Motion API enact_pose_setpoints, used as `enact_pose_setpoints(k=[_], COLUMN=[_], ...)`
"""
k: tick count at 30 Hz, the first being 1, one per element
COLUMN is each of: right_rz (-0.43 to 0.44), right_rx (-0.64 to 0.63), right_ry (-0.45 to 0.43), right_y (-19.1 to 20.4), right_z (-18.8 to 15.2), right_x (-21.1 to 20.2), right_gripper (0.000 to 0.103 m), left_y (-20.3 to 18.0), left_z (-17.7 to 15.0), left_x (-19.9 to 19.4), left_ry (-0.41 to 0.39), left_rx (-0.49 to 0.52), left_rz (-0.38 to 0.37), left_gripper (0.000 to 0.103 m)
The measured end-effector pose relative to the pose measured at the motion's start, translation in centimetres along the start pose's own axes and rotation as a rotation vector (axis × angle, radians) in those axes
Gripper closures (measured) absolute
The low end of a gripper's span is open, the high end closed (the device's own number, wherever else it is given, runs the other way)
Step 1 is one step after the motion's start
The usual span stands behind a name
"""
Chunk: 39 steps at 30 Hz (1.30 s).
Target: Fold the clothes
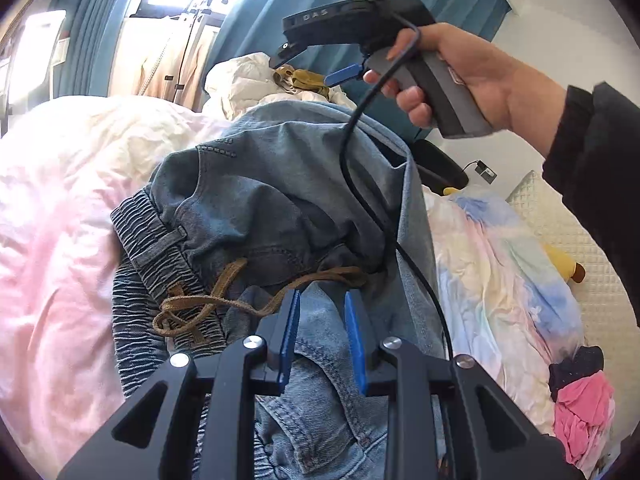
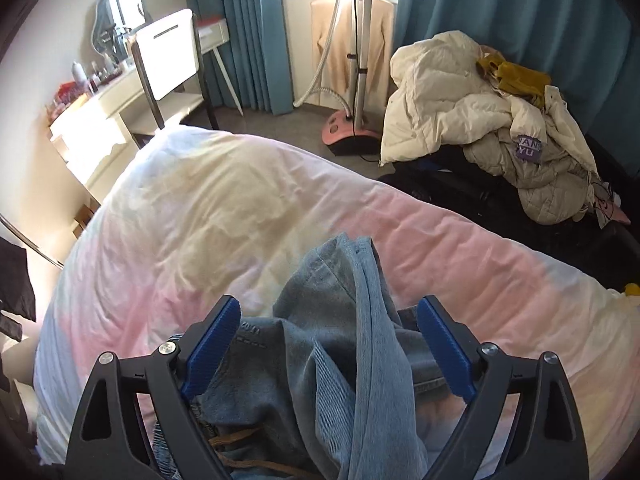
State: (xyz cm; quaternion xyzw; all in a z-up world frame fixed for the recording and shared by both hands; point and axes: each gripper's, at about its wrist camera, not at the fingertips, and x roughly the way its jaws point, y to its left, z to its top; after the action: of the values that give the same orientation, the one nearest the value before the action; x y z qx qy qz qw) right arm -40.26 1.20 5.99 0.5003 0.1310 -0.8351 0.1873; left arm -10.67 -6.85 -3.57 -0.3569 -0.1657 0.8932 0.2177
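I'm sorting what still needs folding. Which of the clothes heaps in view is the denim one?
The blue jeans on the pink duvet, with the brown drawstring. The cream jackets and pink garment lie apart.

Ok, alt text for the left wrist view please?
Crumpled blue jeans with a brown drawstring lie on a pink bedspread, the left gripper just over them, its jaws a narrow gap apart. Above, a hand holds the right gripper by its handle.
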Motion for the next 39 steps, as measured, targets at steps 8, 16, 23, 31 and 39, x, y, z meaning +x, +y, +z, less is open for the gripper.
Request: enact_pose_setpoints(k=[8,16,23,31,39], right_rz=[-0.221,-0.137,-0.154,-0.263,-0.283], right_rx=[-0.142,-0.151,-0.107,0.106,0.466], right_ry=[0.317,0.373,0.176,-0.105,-0.363], right_y=[0.7,0.2,-0.4,-6.3,-17.7], right_z=[2.9,0.1,-0.9,-5.3,-18.6], right_x=[11.9,14.0,5.9,-9.0,-19.6], right_gripper=[0.011,0.053,0.095,0.095,0.095], left_y=[2.3,3.5,2.3,0.1,-1.4], left_z=[0.0,-0.2,-0.4,-0.8,-1.7], left_x=[1.9,2.8,3.4,4.4,4.9], left_ry=[0.021,0.039,0.039,0.051,0.062], left_rx=[-0.039,-0.08,-0.034,0.057,0.118], left_rz=[-0.016,-0.03,-0.006,0.048,0.11], left_gripper=[0.079,0.079,0.079,0.079,0.079])
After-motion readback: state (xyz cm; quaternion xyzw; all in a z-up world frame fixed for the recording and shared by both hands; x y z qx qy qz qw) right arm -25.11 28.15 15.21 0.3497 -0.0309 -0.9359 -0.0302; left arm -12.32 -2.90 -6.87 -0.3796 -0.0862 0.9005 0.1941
